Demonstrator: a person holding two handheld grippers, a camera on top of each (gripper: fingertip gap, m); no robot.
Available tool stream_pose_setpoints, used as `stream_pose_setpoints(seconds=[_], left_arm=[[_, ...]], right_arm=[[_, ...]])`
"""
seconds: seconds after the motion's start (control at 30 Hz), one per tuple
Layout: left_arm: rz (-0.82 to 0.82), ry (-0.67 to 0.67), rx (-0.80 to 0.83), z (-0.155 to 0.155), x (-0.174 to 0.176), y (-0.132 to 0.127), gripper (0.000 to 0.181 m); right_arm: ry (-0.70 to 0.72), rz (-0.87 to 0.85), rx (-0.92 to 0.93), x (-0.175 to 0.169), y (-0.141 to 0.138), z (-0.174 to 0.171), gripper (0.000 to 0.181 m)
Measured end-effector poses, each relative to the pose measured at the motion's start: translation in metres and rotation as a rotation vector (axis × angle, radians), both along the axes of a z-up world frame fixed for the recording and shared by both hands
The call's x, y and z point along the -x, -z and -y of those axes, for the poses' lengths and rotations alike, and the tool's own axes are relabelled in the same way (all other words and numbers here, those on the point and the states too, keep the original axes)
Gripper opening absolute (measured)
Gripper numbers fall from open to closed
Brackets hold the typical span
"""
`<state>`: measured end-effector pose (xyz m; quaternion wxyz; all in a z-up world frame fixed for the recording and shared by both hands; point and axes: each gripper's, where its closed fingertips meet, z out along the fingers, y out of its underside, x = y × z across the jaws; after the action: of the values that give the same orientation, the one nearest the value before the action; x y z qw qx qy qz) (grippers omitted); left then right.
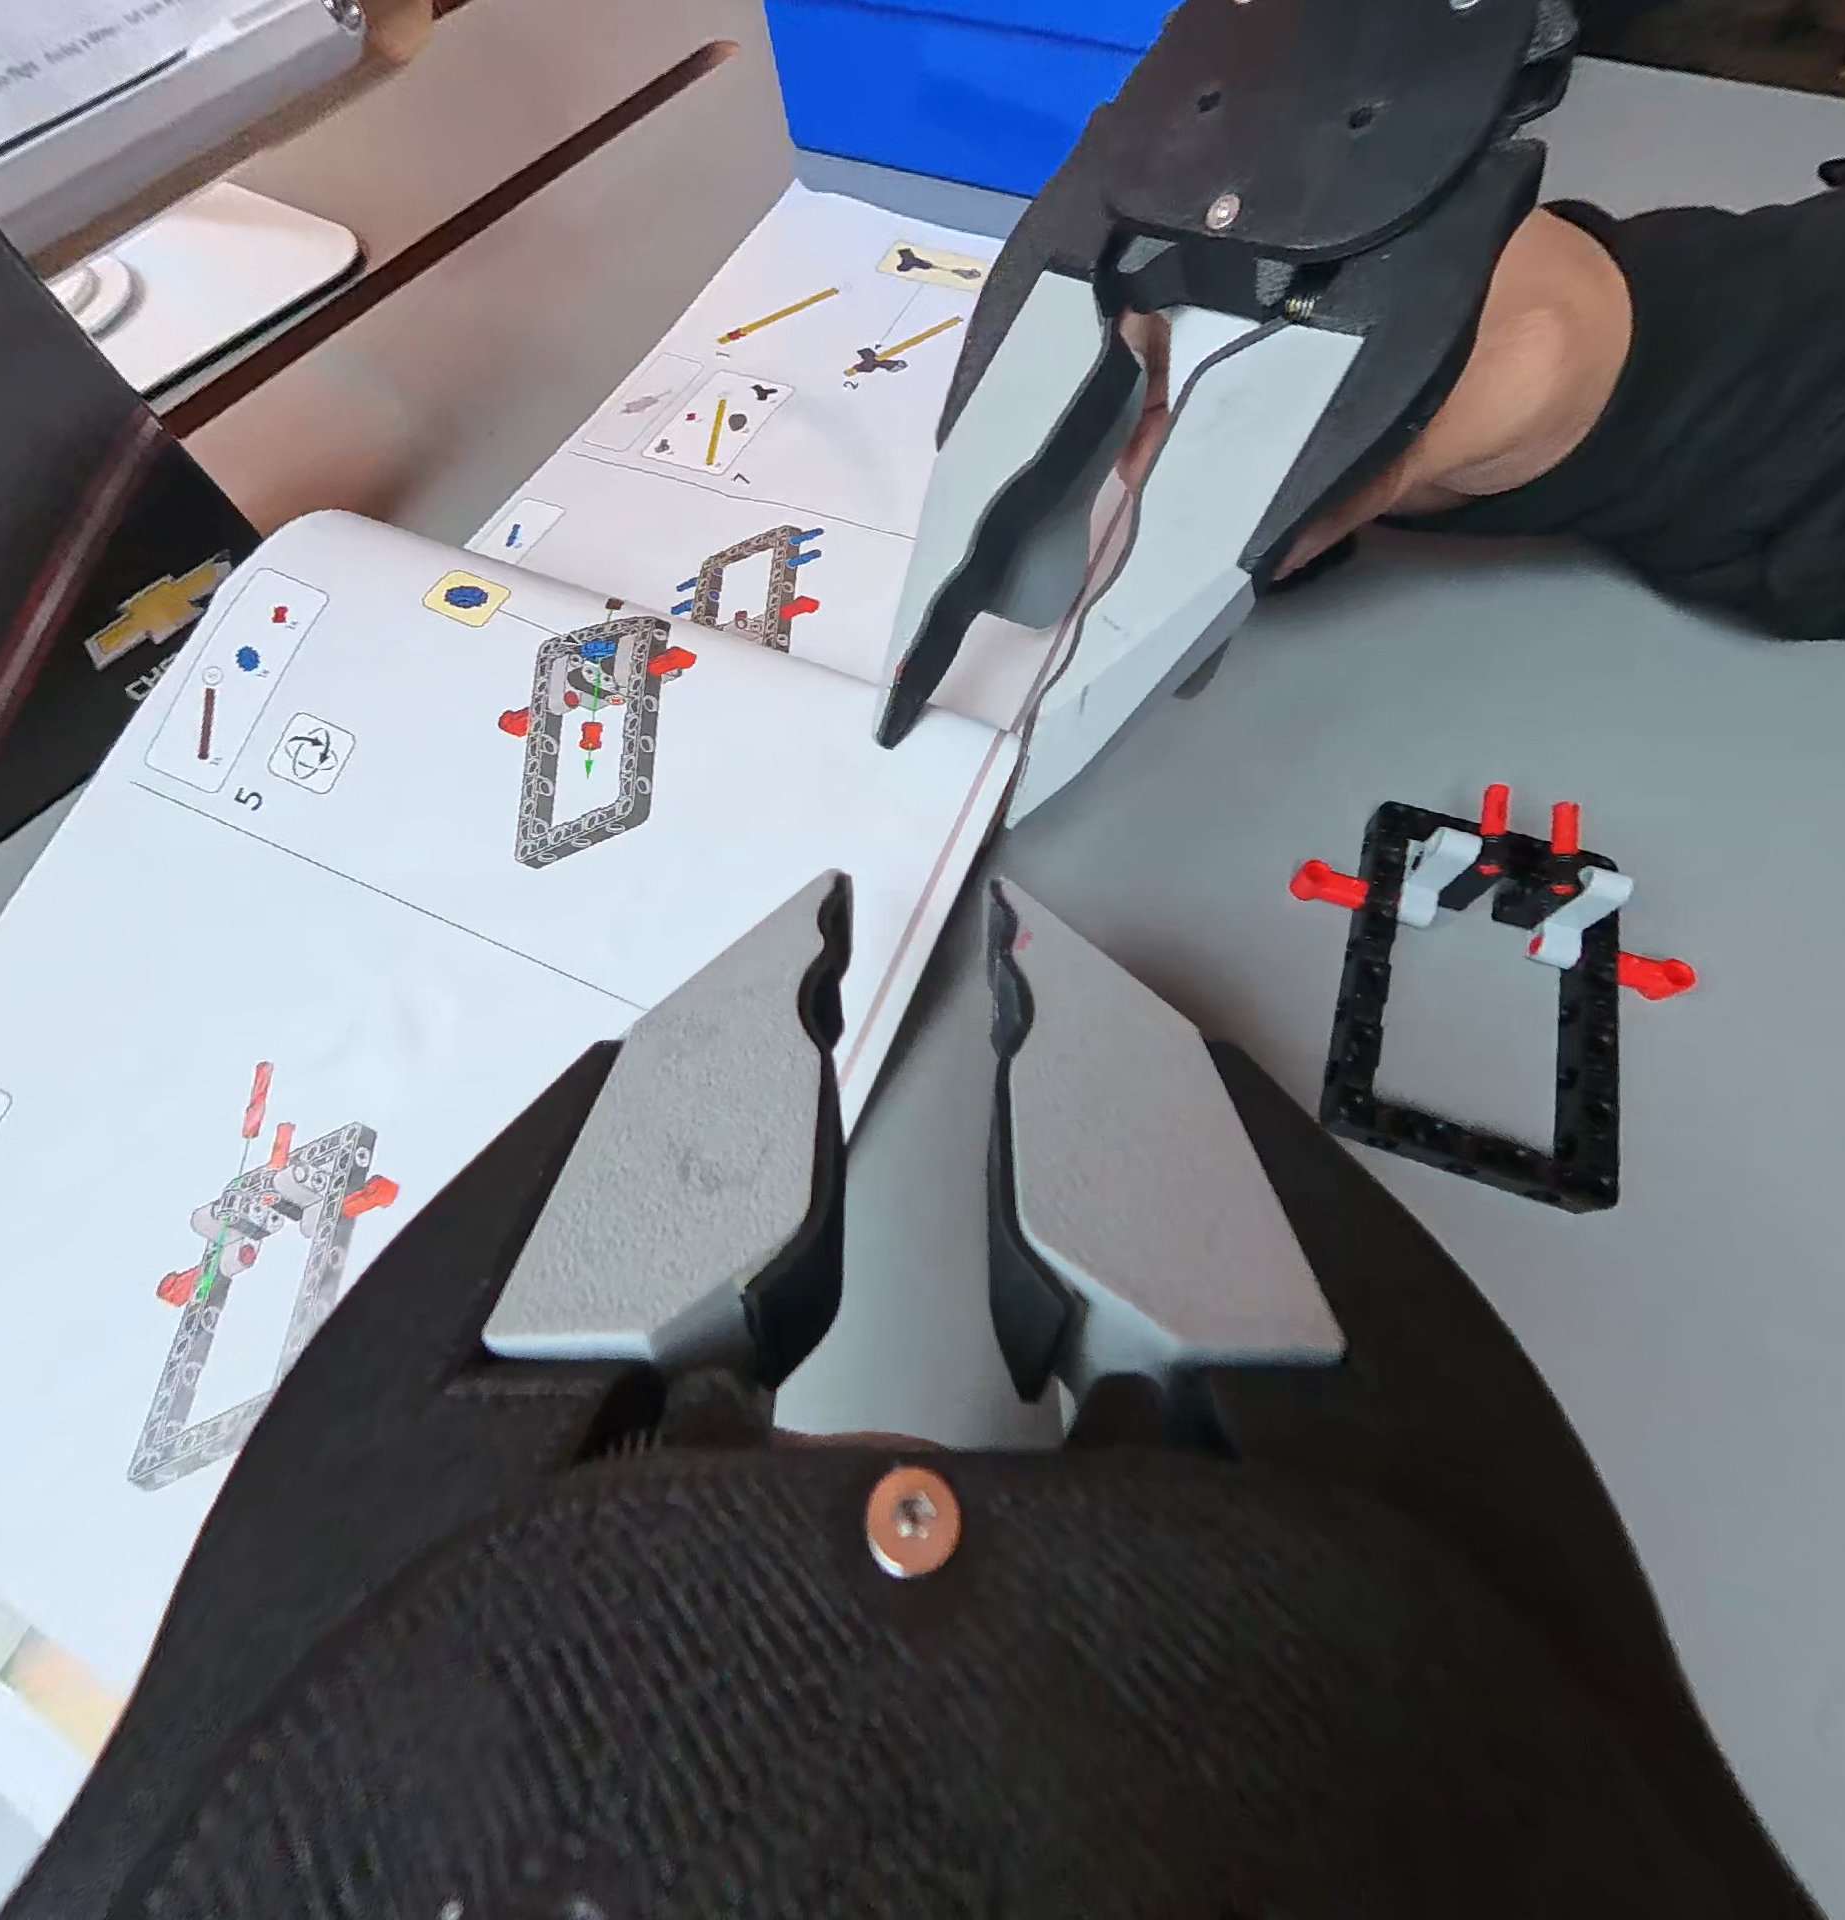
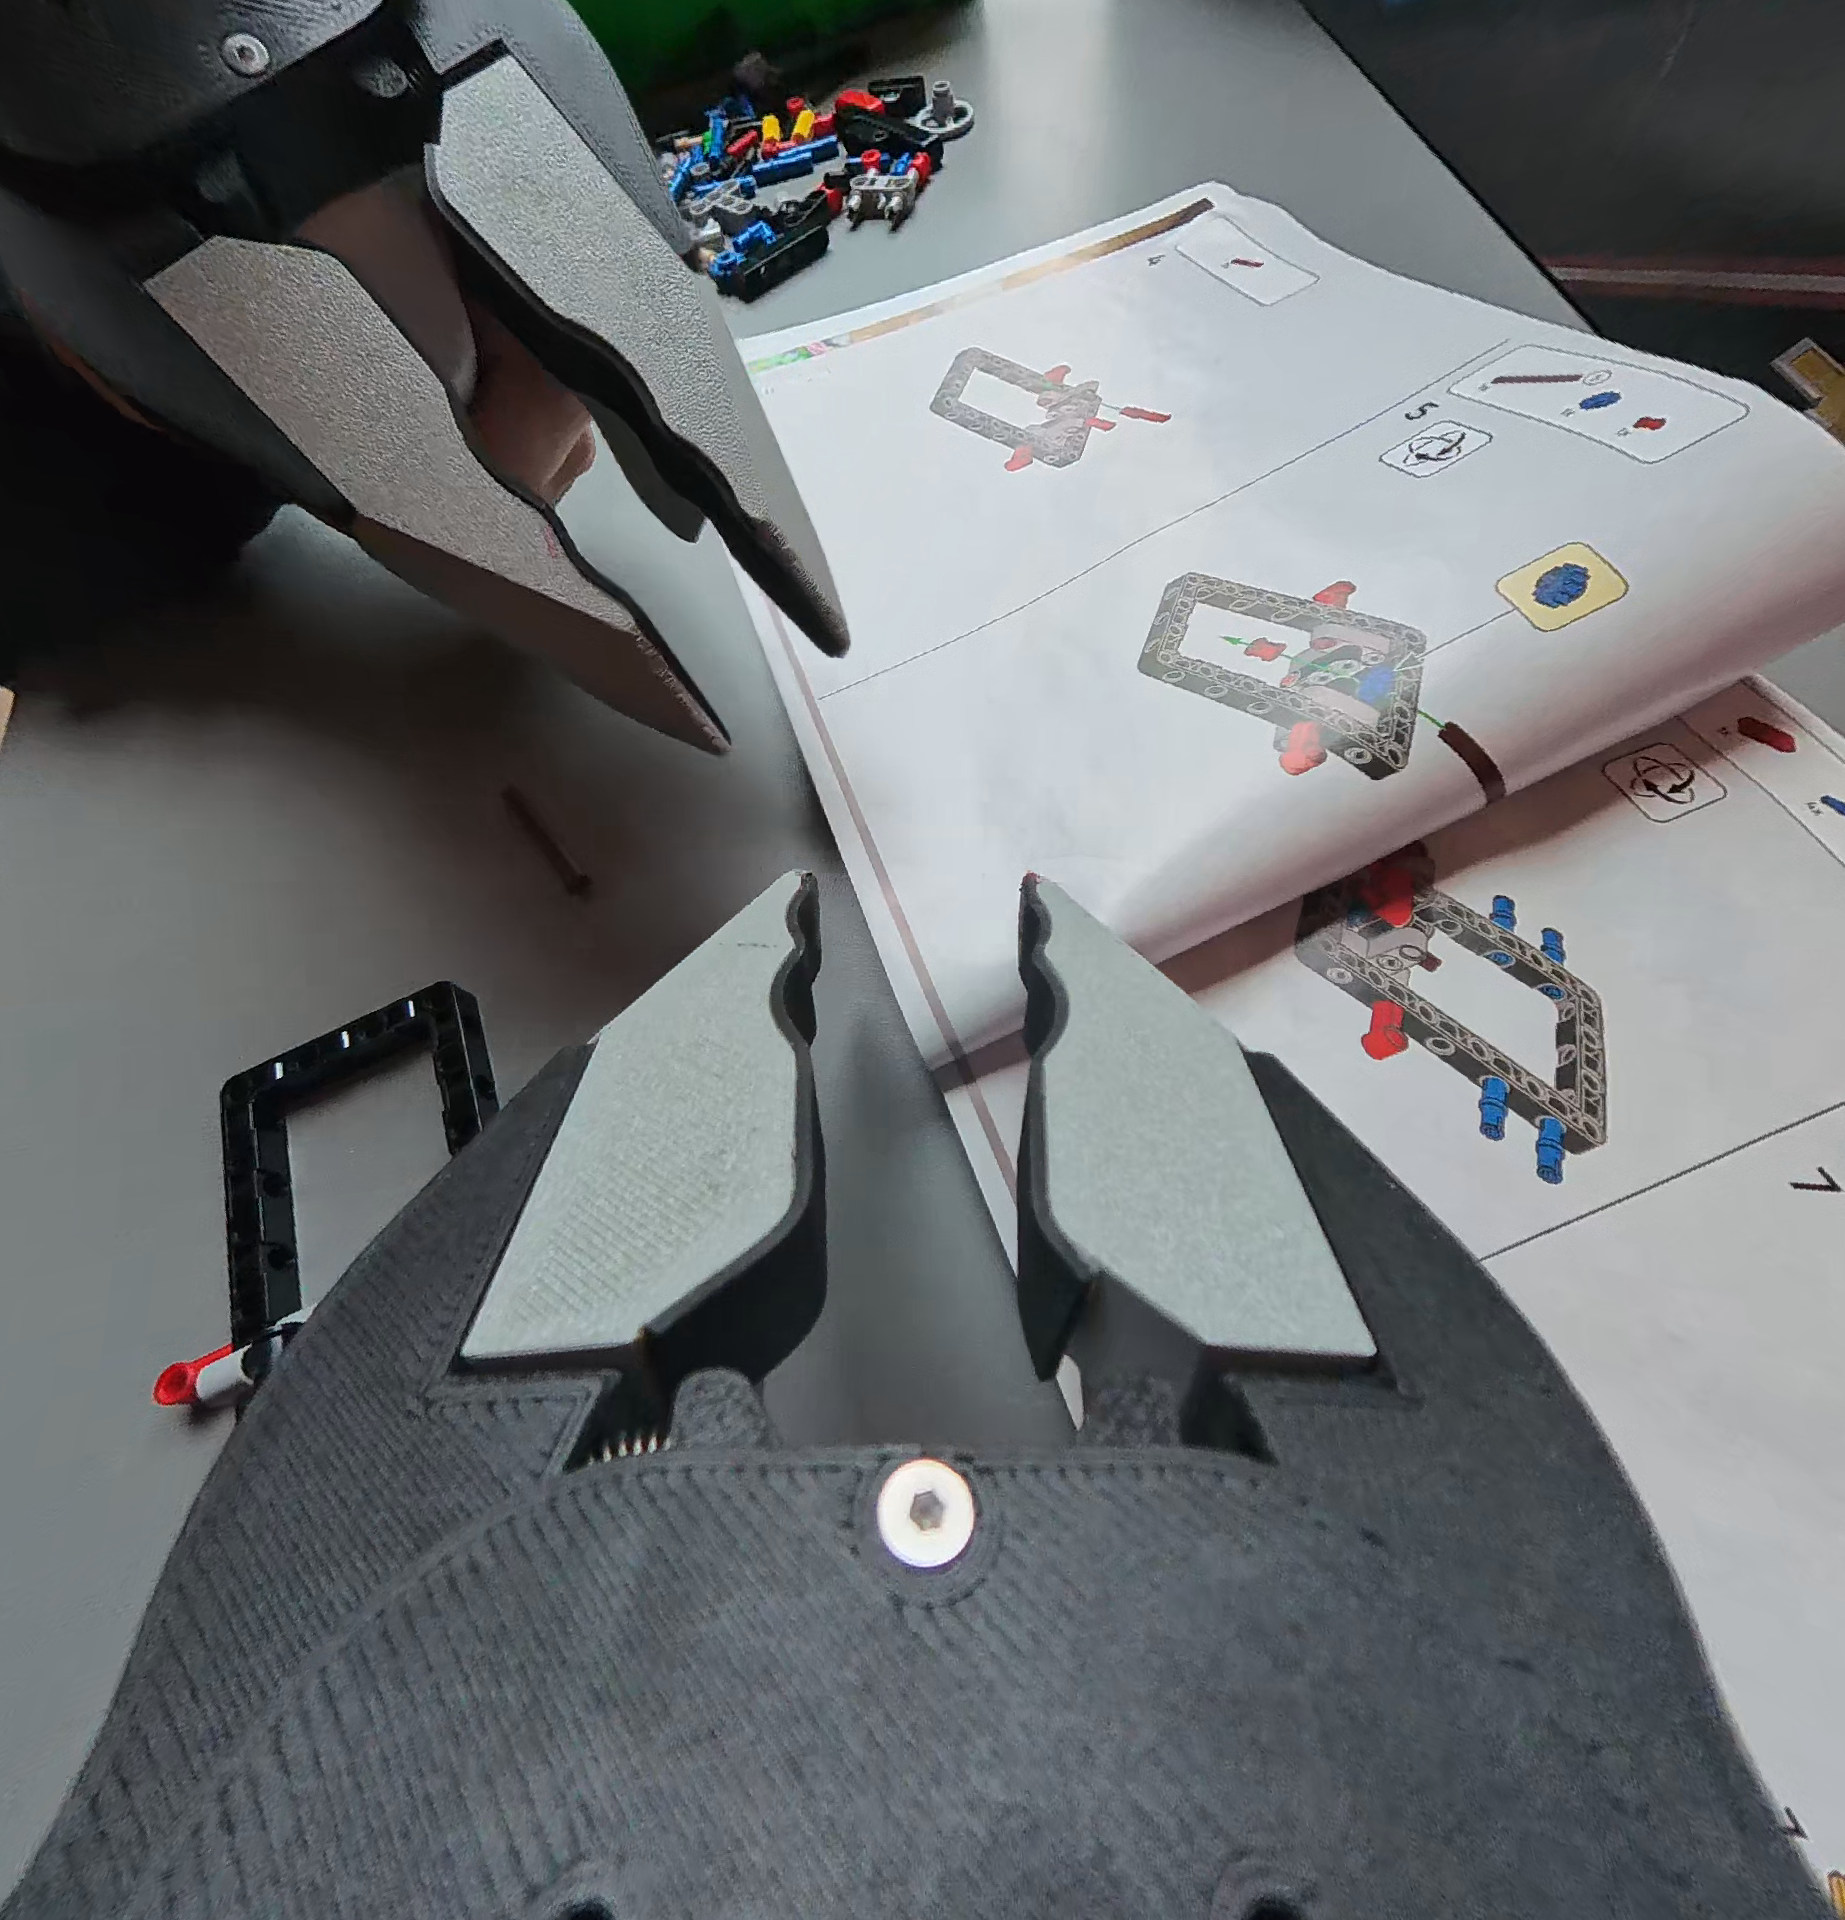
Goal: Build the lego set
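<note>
My left gripper point(image 1: 918, 904) and right gripper point(image 2: 918, 904): jaws of both partly parted, holding nothing.

Black rectangular lego frame with red pins and light grey connectors point(image 1: 1474, 997) lies flat on grey counter point(image 1: 1676, 1455), just beside open white instruction booklet point(image 1: 430, 935).

Judgement: frame light, rigid plastic; pins may pop loose, so grip long side beam, not pins.

Thin dark axle point(image 2: 544, 842) lies loose near frame; likely rolls.

Pile of mixed loose lego pieces point(image 2: 804, 166) toward far counter edge. Booklet's curled page crowds reach.

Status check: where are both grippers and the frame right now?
Left gripper open, empty, at booklet edge. Right gripper open, empty, over the same edge. Black frame flat on table, untouched. Nothing blocking.
</note>
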<state>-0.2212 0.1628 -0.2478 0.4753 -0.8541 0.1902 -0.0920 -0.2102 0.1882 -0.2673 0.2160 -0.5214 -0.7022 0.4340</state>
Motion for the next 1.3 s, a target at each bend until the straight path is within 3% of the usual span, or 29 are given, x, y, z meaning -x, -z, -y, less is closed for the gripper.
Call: stream_pose_setpoints(seconds=[0.53,0.83,1.0,1.3], left_arm=[[-0.016,0.046,0.056,0.006,-0.014,0.01,0.026],[0.053,0.241,0.153,0.032,-0.038,0.01,0.029],[-0.01,0.349,0.291,0.056,-0.044,0.026,0.029],[-0.141,0.338,0.384,0.069,-0.025,0.041,0.024]], right_arm=[[-0.023,0.013,0.006,-0.001,0.002,0.003,0.036],[-0.031,0.015,0.03,-0.001,0.001,0.004,0.037],[-0.031,0.015,0.025,-0.001,0.001,0.004,0.037],[-0.032,0.01,0.021,-0.001,0.0,0.004,0.037]])
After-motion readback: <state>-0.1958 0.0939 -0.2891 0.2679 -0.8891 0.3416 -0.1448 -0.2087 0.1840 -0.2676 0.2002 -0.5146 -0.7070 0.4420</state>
